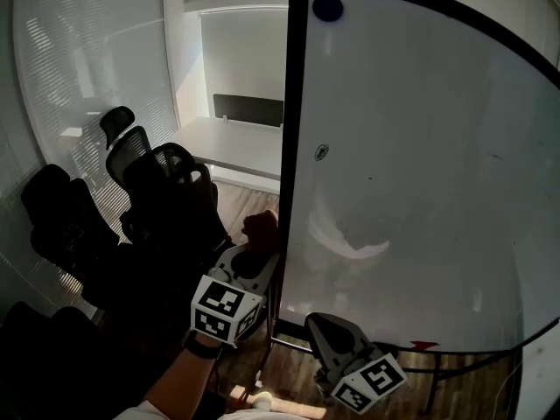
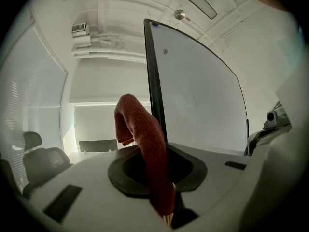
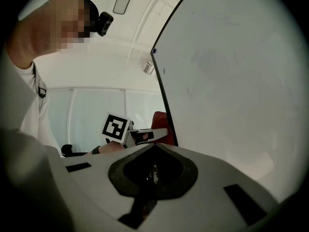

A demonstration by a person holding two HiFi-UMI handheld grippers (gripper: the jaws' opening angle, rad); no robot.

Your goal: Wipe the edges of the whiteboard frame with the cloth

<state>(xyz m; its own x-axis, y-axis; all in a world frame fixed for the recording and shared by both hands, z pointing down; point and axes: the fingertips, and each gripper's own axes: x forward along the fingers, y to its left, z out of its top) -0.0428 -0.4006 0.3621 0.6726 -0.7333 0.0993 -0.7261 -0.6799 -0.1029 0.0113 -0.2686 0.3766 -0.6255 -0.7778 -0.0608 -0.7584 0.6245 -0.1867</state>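
Note:
A large whiteboard (image 1: 420, 164) with a black frame (image 1: 289, 147) stands upright before me. My left gripper (image 1: 258, 250) is shut on a reddish-brown cloth (image 1: 261, 229), which sits against the lower part of the frame's left edge. In the left gripper view the cloth (image 2: 145, 144) rises from between the jaws, right beside the black frame edge (image 2: 154, 91). My right gripper (image 1: 332, 339) hangs low near the board's bottom edge, shut with nothing in it. From the right gripper view, the left gripper (image 3: 140, 137) with its cloth (image 3: 159, 124) shows next to the frame (image 3: 164, 95).
Several black office chairs (image 1: 140, 191) crowd the left side. A white desk (image 1: 227, 143) with a dark panel stands behind them. A blue magnet (image 1: 328, 7) sits at the board's top left. The board's stand (image 1: 437, 374) rests on a wooden floor.

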